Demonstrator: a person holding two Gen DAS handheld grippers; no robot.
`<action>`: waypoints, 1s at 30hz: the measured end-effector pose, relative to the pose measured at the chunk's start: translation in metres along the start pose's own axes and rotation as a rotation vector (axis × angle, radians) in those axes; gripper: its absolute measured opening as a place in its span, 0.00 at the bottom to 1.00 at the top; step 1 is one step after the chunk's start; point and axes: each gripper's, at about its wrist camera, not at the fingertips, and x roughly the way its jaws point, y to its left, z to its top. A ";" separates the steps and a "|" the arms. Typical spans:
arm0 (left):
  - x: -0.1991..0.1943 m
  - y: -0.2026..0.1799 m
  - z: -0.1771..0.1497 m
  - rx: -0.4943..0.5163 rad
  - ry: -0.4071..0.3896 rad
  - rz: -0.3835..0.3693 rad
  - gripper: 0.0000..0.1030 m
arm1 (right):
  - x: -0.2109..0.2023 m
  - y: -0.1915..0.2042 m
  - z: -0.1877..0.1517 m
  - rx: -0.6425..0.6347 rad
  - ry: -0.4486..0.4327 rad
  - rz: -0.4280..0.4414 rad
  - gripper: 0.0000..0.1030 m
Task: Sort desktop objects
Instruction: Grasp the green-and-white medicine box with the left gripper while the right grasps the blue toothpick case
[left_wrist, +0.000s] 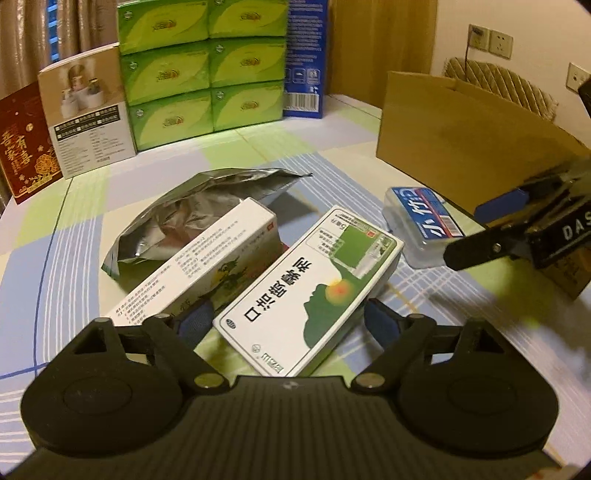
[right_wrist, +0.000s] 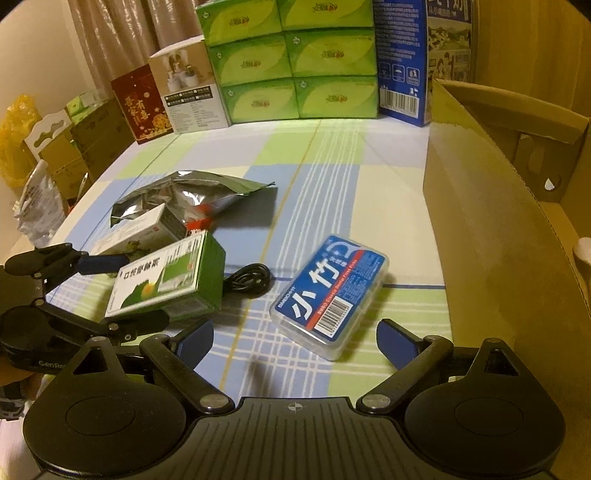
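Straddling the green-and-white medicine box (left_wrist: 310, 291), your left gripper (left_wrist: 284, 321) has its jaws wide apart, gripping nothing. Your right gripper (right_wrist: 295, 341) also gapes empty just behind the floss case (right_wrist: 328, 291), beside the cardboard box (right_wrist: 491, 229).

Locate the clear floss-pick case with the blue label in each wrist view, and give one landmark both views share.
Left wrist: the floss case lies right of centre, just beyond the green-and-white medicine box and in front of the cardboard box.
Right wrist: the case lies at centre, just ahead of the open right tool.
Shared landmark: the stack of green tissue packs at the table's far edge.
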 end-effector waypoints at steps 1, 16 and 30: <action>-0.001 -0.002 0.001 0.009 0.011 0.000 0.78 | 0.000 0.000 0.000 0.000 0.000 0.000 0.90; 0.006 -0.017 0.001 0.074 0.016 -0.019 0.73 | 0.016 -0.010 0.006 0.068 -0.011 -0.027 0.86; 0.004 -0.027 0.005 0.092 0.058 -0.027 0.52 | 0.037 -0.016 0.008 0.084 0.001 -0.048 0.65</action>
